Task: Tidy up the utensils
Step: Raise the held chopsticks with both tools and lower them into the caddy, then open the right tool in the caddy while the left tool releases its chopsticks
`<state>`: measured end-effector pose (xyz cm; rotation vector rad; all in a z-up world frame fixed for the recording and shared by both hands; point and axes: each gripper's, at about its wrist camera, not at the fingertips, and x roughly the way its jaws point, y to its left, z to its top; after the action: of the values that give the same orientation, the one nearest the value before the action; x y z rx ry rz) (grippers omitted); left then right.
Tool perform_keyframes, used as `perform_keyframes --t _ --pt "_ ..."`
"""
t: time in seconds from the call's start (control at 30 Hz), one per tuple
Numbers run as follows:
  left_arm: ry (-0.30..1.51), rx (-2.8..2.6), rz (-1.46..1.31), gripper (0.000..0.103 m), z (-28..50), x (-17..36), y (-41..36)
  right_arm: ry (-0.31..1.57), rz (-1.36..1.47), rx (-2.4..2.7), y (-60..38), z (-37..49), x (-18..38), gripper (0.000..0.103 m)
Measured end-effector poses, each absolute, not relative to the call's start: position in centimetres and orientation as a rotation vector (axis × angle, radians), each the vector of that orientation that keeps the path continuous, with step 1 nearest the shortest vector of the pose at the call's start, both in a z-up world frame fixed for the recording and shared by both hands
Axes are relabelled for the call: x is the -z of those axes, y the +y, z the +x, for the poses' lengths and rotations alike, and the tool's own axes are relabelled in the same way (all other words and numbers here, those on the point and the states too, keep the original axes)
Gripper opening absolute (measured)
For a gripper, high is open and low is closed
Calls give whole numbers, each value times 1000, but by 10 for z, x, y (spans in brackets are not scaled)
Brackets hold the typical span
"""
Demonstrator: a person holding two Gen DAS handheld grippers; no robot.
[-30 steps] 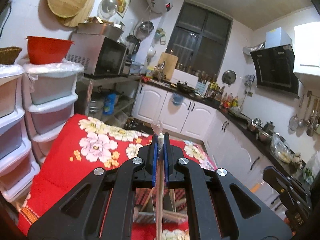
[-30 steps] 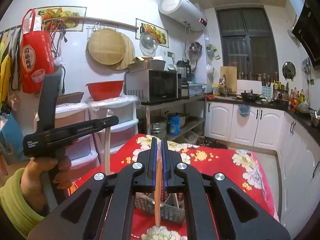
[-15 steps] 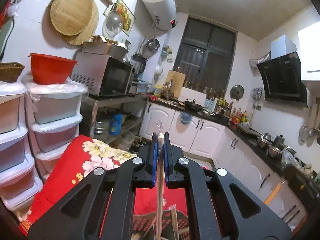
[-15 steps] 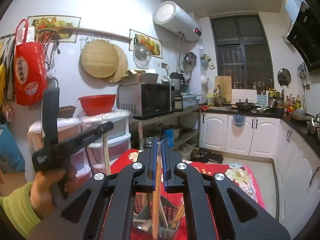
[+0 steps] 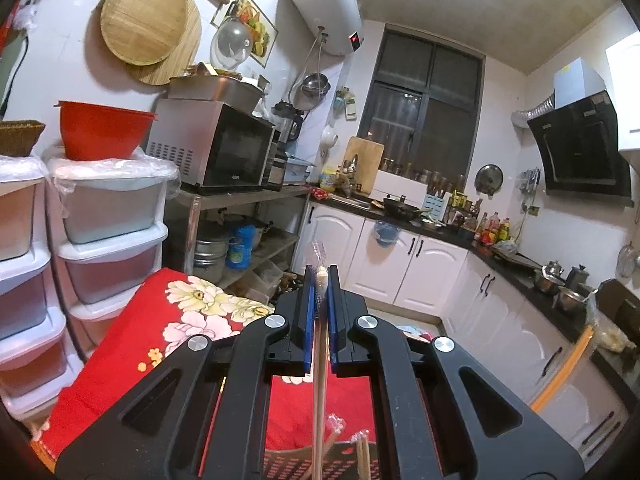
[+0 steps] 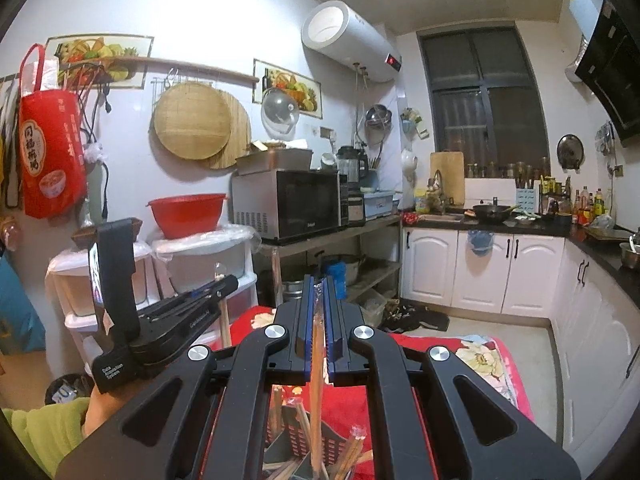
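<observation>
My left gripper (image 5: 319, 280) is shut on a thin wooden chopstick (image 5: 320, 380) in a clear wrapper, which hangs straight down between the blue pads. Under it, at the bottom edge, shows the rim of a dark perforated utensil basket (image 5: 288, 466) holding more chopsticks. My right gripper (image 6: 319, 286) is shut on another wrapped chopstick (image 6: 317, 380), its lower end down in the same basket (image 6: 298, 432) among several chopsticks. In the right wrist view the left gripper (image 6: 229, 280) is at the left, held by a hand in a green sleeve, its chopstick (image 6: 225, 322) hanging below.
The basket stands on a table under a red floral cloth (image 5: 132, 364). Stacked plastic drawers (image 5: 108, 216) with a red bowl (image 5: 100, 130) stand to the left, with a microwave (image 5: 224, 152) on a metal shelf behind. White cabinets (image 6: 484, 272) and a cluttered counter line the far wall.
Both grippers have risen and tipped up with their chopsticks still held. The basket and red cloth have slid toward the bottom of both views, and the left gripper sits higher in the right view.
</observation>
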<state>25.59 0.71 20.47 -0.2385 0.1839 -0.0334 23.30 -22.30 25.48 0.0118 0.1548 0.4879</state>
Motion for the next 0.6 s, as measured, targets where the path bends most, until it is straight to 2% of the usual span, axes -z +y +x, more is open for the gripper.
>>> perform_keyframes --t 0.6 --pt "248 51 -198 1 285 -159 -3 311 19 -498 -204 289 -186 5"
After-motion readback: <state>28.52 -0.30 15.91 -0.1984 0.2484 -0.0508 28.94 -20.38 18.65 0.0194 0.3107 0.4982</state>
